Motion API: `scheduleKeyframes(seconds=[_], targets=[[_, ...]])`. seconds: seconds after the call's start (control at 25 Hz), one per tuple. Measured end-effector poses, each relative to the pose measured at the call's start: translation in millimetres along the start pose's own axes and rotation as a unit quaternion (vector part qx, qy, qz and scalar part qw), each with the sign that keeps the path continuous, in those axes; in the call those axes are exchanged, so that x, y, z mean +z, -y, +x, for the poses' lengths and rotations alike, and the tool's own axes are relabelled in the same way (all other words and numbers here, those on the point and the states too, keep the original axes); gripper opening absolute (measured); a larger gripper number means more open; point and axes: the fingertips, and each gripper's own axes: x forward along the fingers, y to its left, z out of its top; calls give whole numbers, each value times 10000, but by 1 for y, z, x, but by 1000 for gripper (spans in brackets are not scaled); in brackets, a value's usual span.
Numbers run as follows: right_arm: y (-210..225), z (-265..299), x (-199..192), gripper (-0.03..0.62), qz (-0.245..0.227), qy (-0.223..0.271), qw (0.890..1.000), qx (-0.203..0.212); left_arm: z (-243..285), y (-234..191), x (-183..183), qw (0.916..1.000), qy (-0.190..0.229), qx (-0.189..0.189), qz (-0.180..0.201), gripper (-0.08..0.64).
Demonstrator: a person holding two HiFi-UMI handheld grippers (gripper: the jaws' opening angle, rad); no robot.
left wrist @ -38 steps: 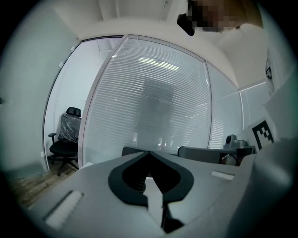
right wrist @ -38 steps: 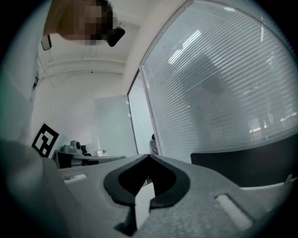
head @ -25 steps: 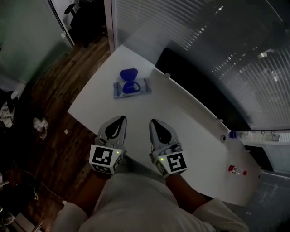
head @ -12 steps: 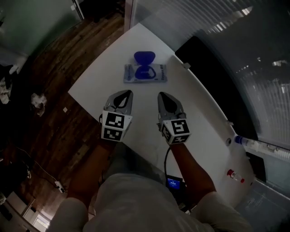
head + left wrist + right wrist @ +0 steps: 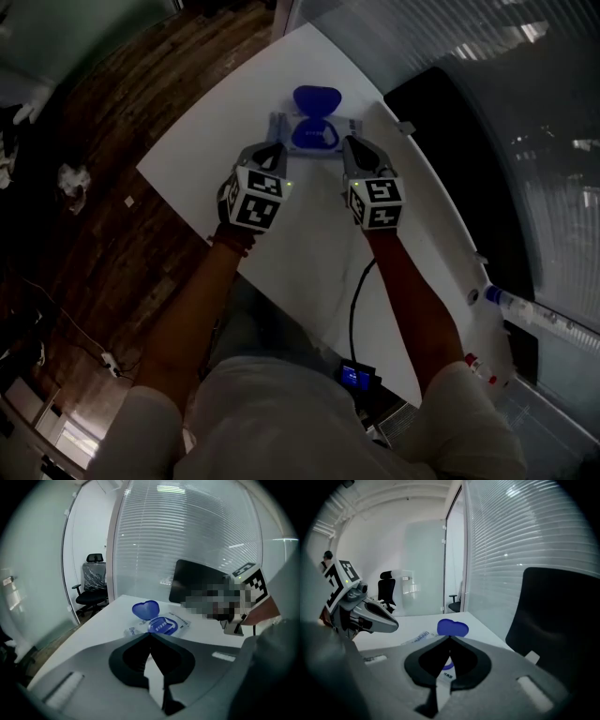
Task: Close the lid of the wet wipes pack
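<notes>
The left gripper (image 5: 275, 148) and right gripper (image 5: 352, 142) are hovering with their jaws pressed together, gripping nothing. Just ahead of the two tips, the flat, soft, pale plastic wet wipes pack (image 5: 314, 137) is lying on the white table (image 5: 202, 145). Its stiff blue heart-shaped flip lid (image 5: 317, 98) is standing open on the far side. The pack is looking light and apt to slide, so I'd be steadying the film while pressing down the lid's free edge.

Head view looks steeply down; both gripper views face the wet wipes pack (image 5: 314, 136) closely.
</notes>
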Motion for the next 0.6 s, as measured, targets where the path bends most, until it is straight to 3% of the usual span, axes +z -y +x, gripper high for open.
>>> scheduleKeyframes(seconds=[0.4, 0.6], targets=[[42, 76, 15, 0, -791, -436, 9959, 58, 58, -19, -37, 9964, -629, 145, 546, 2], [64, 106, 18, 0, -978, -633, 9932, -29, 62, -17, -45, 9953, -726, 164, 611, 3]])
